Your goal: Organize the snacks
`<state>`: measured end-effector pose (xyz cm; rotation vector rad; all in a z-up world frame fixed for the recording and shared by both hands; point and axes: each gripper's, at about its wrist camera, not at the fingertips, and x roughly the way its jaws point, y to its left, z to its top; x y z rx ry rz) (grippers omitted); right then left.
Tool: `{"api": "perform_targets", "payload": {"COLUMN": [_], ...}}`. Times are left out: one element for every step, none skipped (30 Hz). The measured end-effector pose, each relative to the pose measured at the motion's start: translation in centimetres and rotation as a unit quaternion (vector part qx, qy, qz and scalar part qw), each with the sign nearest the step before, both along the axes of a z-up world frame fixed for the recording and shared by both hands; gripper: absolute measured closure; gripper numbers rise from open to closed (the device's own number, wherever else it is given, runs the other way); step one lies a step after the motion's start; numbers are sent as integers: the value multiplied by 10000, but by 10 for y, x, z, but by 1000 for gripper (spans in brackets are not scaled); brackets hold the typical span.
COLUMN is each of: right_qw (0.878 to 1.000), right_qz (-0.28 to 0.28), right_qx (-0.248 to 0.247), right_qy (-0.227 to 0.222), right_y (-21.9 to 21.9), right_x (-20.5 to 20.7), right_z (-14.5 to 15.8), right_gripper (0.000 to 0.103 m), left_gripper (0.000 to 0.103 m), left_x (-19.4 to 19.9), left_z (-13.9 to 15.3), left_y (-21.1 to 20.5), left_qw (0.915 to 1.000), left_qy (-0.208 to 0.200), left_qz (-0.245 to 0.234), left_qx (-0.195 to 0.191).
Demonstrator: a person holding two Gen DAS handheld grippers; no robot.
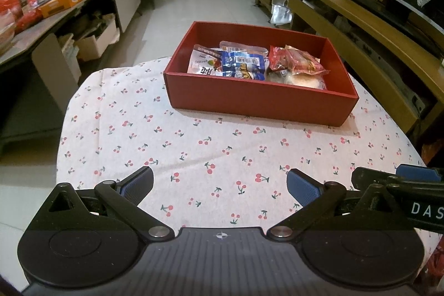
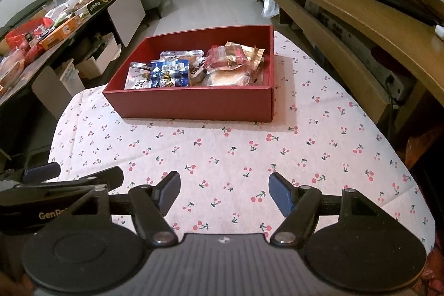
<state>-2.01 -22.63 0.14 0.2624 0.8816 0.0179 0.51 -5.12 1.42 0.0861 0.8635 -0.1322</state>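
The near wall of the red box (image 1: 258,101) conceals the lower parts of the snack packets (image 1: 238,63) inside. Print on the packets is too small to read. In the left wrist view, the right gripper (image 1: 399,185) is cut off by the picture's right edge. The side counter (image 2: 55,27) runs out of frame at left; its clutter is indistinct.

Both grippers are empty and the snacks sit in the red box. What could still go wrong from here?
1. The red box sits on a loose cherry-print cloth; a nudge could slide it or bunch the cloth.
2. The red packet lies piled on other snacks on one side, so it might slip off if the box is bumped.
3. The left gripper and right gripper, both open, are close together and could collide.
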Motion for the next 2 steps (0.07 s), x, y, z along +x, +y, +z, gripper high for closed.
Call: {"api": "perform_targets", "payload": {"right_qw": [10000, 10000], "right_qz": [-3, -1], "right_qx": [-1, 5], "right_qy": [-3, -5], "right_y": [0, 0], "right_x": [0, -1], "right_z": [0, 0], "right_gripper": [26, 26], "left_gripper": [0, 0], "left_x": [-1, -2], "left_z": [0, 0], "left_y": [1, 1], "left_qw": [10000, 10000], "left_qy": [5, 4], "left_qz": [4, 12], "left_qx": [-9, -17]}}
